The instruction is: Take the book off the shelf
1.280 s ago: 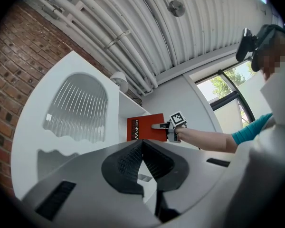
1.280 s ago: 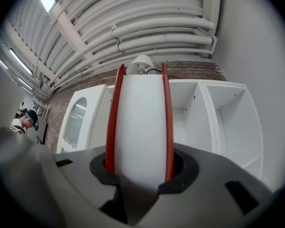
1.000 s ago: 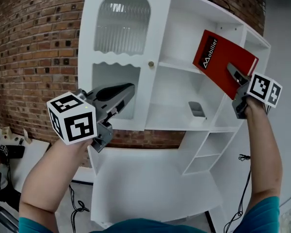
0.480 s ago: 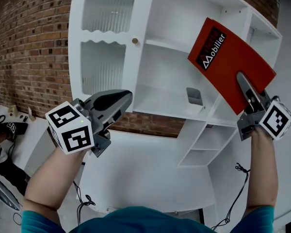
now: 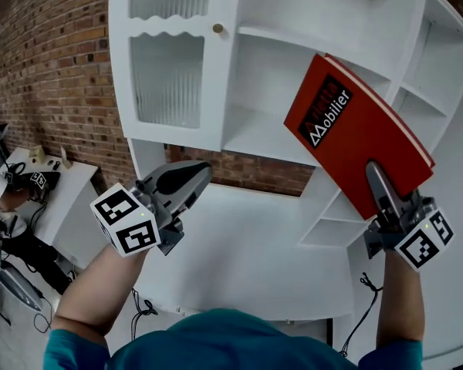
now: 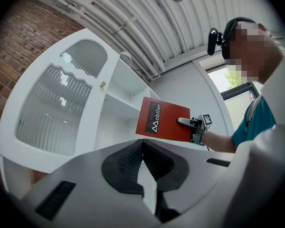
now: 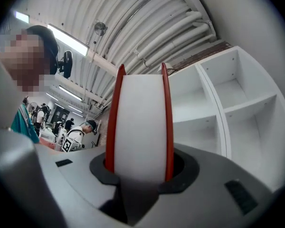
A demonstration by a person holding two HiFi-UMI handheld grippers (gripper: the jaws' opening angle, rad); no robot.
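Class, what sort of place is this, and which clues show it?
Probably an industrial-style lab or workshop: a bare brick wall, exposed ceiling pipes under a ribbed roof, and another person with a marker cube in the background.

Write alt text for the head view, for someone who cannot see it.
The right gripper grips a red book by its lower edge, holding it tilted in front of a white shelf unit. The left gripper, shut and empty, points toward the unit at lower left; a brick wall stands behind.
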